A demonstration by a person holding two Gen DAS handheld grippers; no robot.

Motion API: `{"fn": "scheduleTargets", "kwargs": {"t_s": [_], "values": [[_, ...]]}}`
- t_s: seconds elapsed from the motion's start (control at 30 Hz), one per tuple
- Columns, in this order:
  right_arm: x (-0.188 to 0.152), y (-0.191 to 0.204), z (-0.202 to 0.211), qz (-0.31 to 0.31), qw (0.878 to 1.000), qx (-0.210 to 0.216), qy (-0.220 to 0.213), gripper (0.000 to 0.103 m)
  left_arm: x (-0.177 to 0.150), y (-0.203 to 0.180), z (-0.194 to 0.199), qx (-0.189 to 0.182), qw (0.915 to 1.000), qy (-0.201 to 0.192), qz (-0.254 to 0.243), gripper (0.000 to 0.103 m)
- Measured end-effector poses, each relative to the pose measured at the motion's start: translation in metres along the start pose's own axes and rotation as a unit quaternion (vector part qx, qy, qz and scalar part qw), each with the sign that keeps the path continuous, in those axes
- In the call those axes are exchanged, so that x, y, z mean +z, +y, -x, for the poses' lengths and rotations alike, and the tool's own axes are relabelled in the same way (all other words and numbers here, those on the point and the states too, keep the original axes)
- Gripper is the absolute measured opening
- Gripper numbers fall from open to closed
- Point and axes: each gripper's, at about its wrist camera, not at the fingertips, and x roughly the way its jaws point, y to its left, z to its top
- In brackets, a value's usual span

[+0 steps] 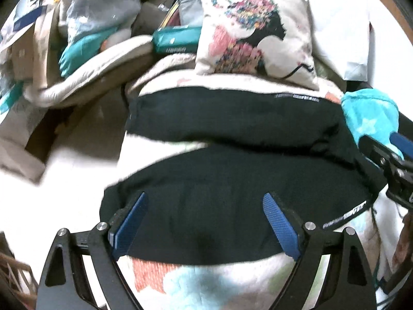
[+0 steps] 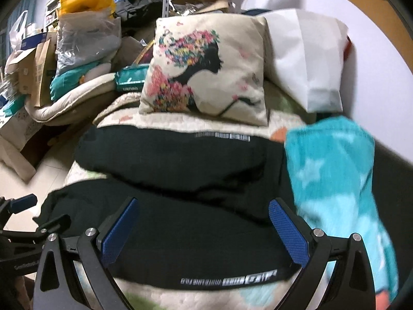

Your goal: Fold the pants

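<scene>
Black pants (image 1: 232, 170) lie spread on a patterned blanket (image 1: 196, 279), both legs side by side running left to right, each with white lettering along a hem. They also show in the right wrist view (image 2: 185, 188). My left gripper (image 1: 205, 201) is open, its blue pads (image 1: 130, 222) just above the near leg. My right gripper (image 2: 204, 206) is open, hovering over the near leg near the lettered edge (image 2: 229, 280). The right gripper also shows at the right edge of the left wrist view (image 1: 387, 152).
A cushion with a floral silhouette print (image 2: 206, 69) stands behind the pants. A turquoise star-print cloth (image 2: 335, 180) lies at the right. A white bag (image 2: 307, 56) stands behind it. Piled bags, boxes and bedding (image 2: 77, 59) fill the left.
</scene>
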Motion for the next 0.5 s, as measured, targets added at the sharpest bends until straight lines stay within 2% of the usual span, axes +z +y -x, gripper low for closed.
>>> {"fn": "scheduleTargets", "kwargs": {"t_s": [0.27, 0.5], "values": [[0.047, 0.005, -0.019, 0.040, 0.999, -0.003, -0.018, 0.102, 0.035, 0.004, -0.016, 0.008, 0.9998, -0.015, -0.014, 0.090], [0.057, 0.008, -0.057, 0.059, 0.998, 0.006, 0.007, 0.102, 0.040, 0.011, -0.036, 0.011, 0.9998, -0.011, -0.014, 0.090]]}}
